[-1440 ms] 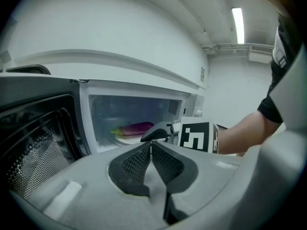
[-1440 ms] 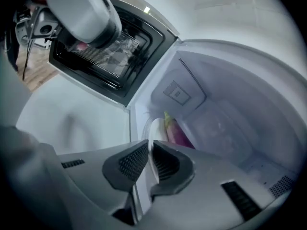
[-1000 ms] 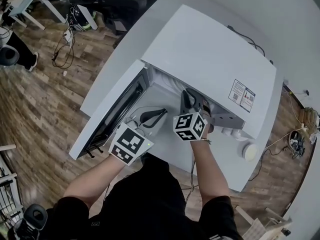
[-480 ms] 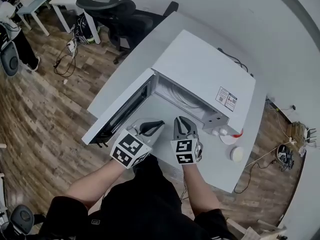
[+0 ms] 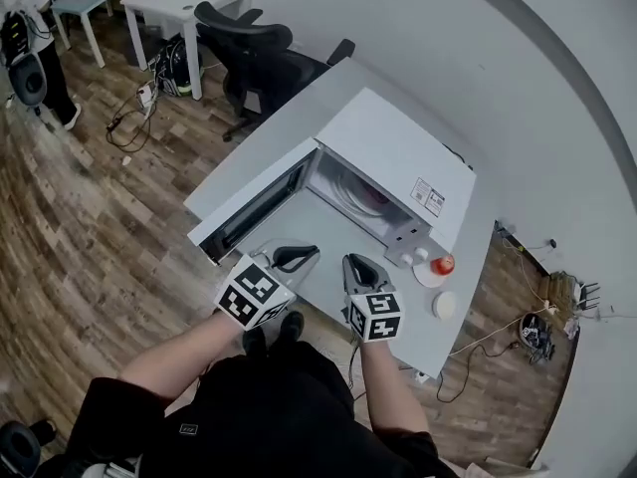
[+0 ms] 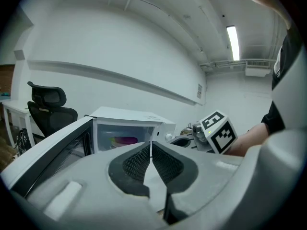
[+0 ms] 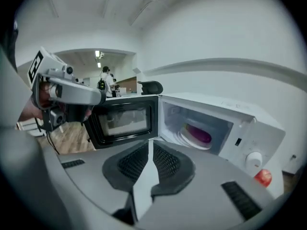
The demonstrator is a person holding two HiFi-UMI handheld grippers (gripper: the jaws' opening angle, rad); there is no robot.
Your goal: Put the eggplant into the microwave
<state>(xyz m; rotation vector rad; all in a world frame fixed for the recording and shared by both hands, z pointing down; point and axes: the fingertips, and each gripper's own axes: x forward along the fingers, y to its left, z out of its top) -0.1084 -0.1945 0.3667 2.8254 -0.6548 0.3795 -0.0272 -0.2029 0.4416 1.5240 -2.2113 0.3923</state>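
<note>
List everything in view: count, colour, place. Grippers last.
microwave: 1, white, on the table, door open
eggplant: 1, purple, on the plate inside the microwave
plate: 1, white, in the microwave cavity
red round item: 1, on the small dish by the microwave's control side
small dish: 1, white, on the table
disc: 1, white, on the table near the dish
table: 1, white
office chair: 1, black, behind the table
left gripper: 1, grey, jaws together, empty
right gripper: 1, grey, jaws together, empty

A black office chair (image 5: 249, 43) stands beyond the white worktop (image 5: 269, 147); a small red object (image 5: 444, 264) sits near its right end.
</note>
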